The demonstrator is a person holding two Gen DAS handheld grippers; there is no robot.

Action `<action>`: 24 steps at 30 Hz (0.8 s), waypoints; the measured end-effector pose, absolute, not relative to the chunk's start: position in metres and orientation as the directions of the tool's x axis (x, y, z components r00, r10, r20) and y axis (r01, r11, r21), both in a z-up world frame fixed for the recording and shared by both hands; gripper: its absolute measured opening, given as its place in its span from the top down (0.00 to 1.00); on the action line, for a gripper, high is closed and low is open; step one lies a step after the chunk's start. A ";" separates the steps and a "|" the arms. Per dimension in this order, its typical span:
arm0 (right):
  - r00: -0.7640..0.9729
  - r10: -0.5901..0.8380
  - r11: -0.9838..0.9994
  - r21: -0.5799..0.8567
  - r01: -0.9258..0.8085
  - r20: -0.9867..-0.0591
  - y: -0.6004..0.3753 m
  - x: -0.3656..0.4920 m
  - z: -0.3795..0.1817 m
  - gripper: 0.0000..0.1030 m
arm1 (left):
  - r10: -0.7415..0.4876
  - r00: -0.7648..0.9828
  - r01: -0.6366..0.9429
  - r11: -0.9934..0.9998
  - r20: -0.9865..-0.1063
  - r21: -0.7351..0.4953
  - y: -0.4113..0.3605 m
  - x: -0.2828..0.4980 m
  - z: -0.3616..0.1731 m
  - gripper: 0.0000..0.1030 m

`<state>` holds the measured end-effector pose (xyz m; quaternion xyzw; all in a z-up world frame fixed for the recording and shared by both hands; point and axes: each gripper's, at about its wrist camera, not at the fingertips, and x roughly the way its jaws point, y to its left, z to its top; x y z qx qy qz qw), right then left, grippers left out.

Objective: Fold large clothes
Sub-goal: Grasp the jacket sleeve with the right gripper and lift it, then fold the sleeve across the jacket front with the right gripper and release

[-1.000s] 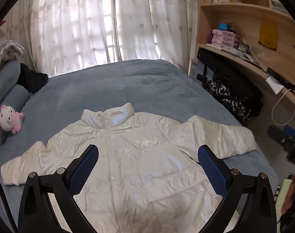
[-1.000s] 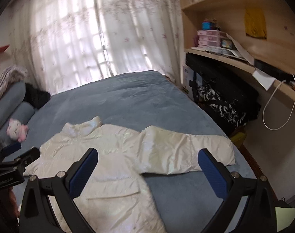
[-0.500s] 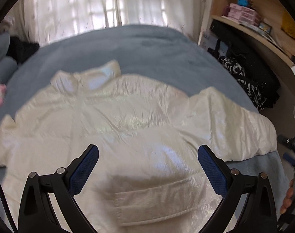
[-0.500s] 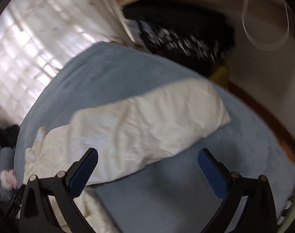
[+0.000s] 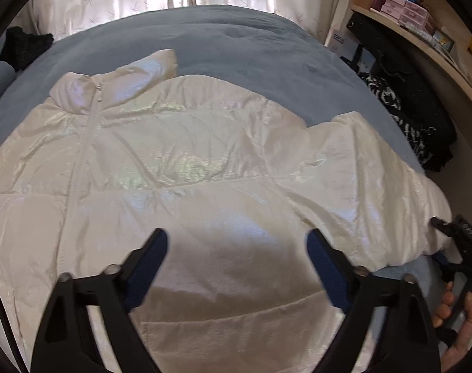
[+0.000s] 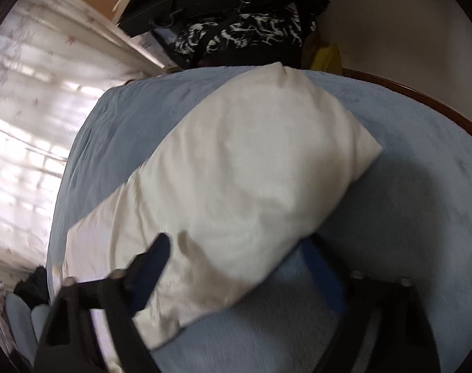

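The jacket (image 5: 180,168) lies front-up, zipped, on the bed (image 5: 223,40), filling the middle of the left wrist view; its sleeve (image 6: 242,192) runs diagonally across the centre of the right wrist view.

Left gripper (image 5: 237,258): partly open, jaws have just been closing, poised over the jacket's lower front. No cloth is gathered between the pads; nothing held.

Right gripper (image 6: 239,267): partly open, jaws have just been closing. The sleeve's lower edge lies between the pads; contact is not evident, so no grip is confirmed.

Risks, as judged:
- The shell looks glossy and puffy; a shallow pinch may slip free on lifting.
- The left jaws, closing over flat padded cloth, may catch only the top layer, so the front lifts without the back.
- Uneven lifts could skew the fold.

Against the earlier frames: both grippers sit lower and closer to the jacket, jaws narrower than before. The right view has rolled; the window now sits at left.
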<state>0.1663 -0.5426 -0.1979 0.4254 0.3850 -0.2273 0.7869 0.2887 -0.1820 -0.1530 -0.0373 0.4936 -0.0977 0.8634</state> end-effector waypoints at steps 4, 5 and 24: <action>0.624 -0.028 0.576 0.498 0.648 -0.781 -0.543 0.173 -0.180 0.89 | -0.238 0.476 0.153 0.970 -0.847 -0.187 -0.179 0.289 -0.144 0.66; 0.641 -0.055 0.600 0.488 0.634 -0.766 -0.538 0.172 -0.166 0.90 | -0.244 0.478 0.154 0.969 -0.844 -0.193 -0.175 0.287 -0.140 0.73; 0.827 0.132 0.989 0.124 -0.075 -0.547 -0.201 0.207 0.002 0.92 | -0.107 0.659 0.046 0.994 -0.744 -0.103 -0.009 0.217 -0.064 0.80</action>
